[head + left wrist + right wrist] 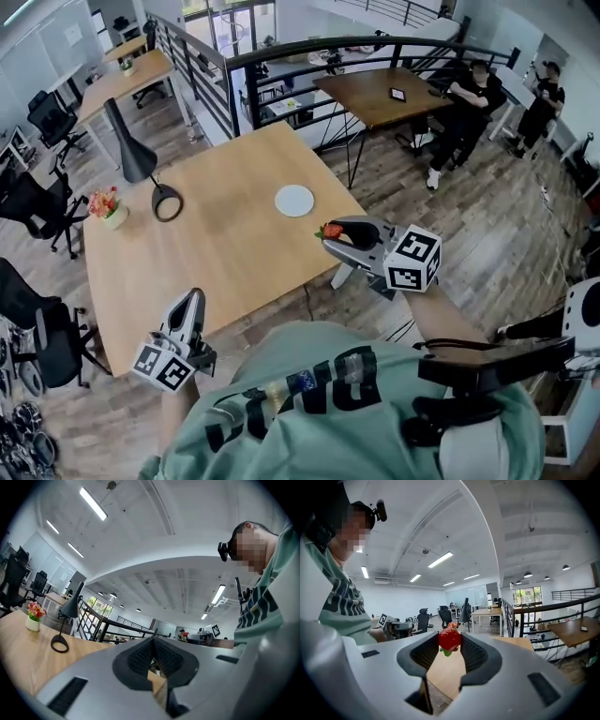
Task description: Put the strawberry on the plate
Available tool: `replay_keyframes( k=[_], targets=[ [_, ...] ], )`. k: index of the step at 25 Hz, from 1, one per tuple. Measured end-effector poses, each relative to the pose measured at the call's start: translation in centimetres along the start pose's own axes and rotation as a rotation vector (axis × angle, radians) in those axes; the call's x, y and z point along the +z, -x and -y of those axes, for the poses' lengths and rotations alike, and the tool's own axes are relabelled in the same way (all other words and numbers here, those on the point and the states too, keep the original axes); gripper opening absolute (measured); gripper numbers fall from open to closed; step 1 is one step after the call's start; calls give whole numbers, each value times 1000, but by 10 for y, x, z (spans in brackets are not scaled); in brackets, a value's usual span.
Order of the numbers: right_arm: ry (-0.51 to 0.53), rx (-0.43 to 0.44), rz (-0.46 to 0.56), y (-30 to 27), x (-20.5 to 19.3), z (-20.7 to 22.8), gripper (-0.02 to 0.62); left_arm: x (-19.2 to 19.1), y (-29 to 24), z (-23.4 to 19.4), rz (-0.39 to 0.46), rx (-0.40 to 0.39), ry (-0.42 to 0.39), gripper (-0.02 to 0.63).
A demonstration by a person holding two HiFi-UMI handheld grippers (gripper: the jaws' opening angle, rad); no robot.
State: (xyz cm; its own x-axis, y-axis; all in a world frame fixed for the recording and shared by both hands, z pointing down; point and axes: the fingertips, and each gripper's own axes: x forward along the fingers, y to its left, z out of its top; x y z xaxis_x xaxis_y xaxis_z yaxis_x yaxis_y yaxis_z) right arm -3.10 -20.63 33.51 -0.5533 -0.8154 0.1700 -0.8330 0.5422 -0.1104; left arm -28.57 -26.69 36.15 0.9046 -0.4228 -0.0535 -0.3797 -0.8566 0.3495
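A red strawberry point(450, 639) with a green leaf sits pinched between the dark pads of my right gripper point(450, 641), which is shut on it. In the head view that gripper point(334, 232) hangs over the wooden table's point(225, 253) right edge, the strawberry point(330, 230) at its tip. The small white plate point(294, 200) lies on the table just beyond and to the left, with nothing on it. My left gripper point(192, 300) hovers at the table's near edge, far from the plate. Its pads point(161, 658) meet with nothing between them.
A black desk lamp point(131, 150) with a ring base point(167, 202) and a small pot of flowers point(108, 206) stand on the table's left part. A black railing point(309, 56) runs behind. Office chairs point(37, 206) stand to the left; people sit at a far table point(384, 94).
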Motion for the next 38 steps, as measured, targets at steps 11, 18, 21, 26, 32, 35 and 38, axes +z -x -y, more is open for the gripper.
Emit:
replay_keyframes(
  k=[11, 18, 21, 26, 32, 35, 38],
  targets=[
    [-45, 117, 14, -27, 1, 56, 146, 5, -38, -6, -22, 97, -12, 5],
    [-99, 206, 56, -18, 5, 140, 147, 2, -112, 20, -20, 166, -28, 5],
    [-113, 229, 67, -5, 0, 176, 147, -7, -150, 32, -34, 186, -28, 5],
    [-151, 252, 76, 13, -14, 226, 146, -18, -205, 53, -74, 193, -44, 5],
    [-197, 257, 85, 12, -30, 258, 146, -24, -234, 54, -112, 203, -49, 5],
    [-210, 249, 82, 9, -34, 269, 146, -28, -246, 49, -128, 192, -44, 5],
    [-212, 229, 69, 0, -38, 273, 146, -30, -249, 35, -128, 173, -32, 5]
  ],
)
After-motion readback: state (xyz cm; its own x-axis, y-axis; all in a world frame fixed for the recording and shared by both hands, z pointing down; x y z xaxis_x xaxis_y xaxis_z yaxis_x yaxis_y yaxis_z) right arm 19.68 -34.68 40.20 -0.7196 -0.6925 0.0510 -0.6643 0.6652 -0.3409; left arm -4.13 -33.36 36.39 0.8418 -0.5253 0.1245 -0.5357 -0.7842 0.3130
